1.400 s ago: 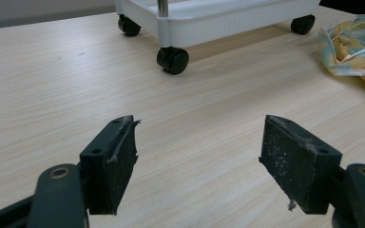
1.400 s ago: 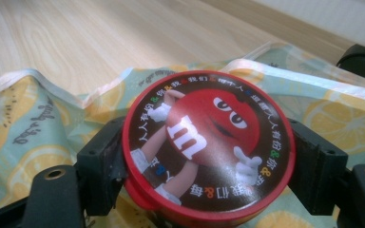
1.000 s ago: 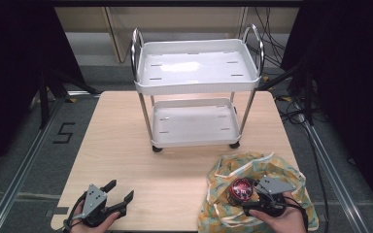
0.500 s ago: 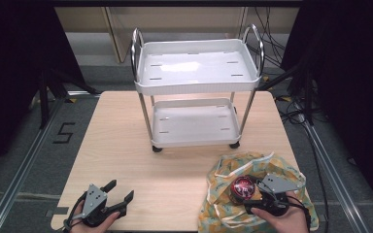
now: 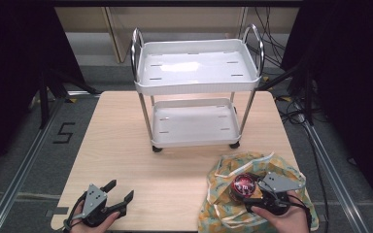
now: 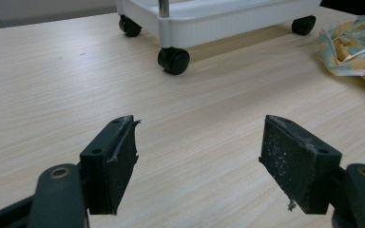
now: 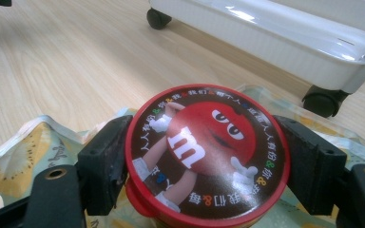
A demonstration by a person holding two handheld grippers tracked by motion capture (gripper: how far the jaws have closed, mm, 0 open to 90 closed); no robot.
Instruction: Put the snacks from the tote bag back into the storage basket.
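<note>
A round candy tin (image 7: pixel 208 154) with a red lid and a cartoon figure on it sits between the jaws of my right gripper (image 7: pixel 208 166), which is shut on it. From above, the tin (image 5: pixel 244 185) and right gripper (image 5: pixel 252 191) are over a yellow patterned cloth (image 5: pixel 223 177) at the table's front right. My left gripper (image 5: pixel 118 193) rests at the front left of the table, open with nothing between its jaws. In the left gripper view its gripper (image 6: pixel 199 149) faces bare wood.
A white two-shelf cart (image 5: pixel 196 86) on black castors (image 6: pixel 173 60) stands at the middle back of the wooden table (image 5: pixel 126 145). Both of its shelves are bare. The cloth's edge (image 6: pixel 351 42) lies to the right of the cart.
The right gripper with the tin has shifted slightly on the cloth. The left gripper has stayed where it was.
</note>
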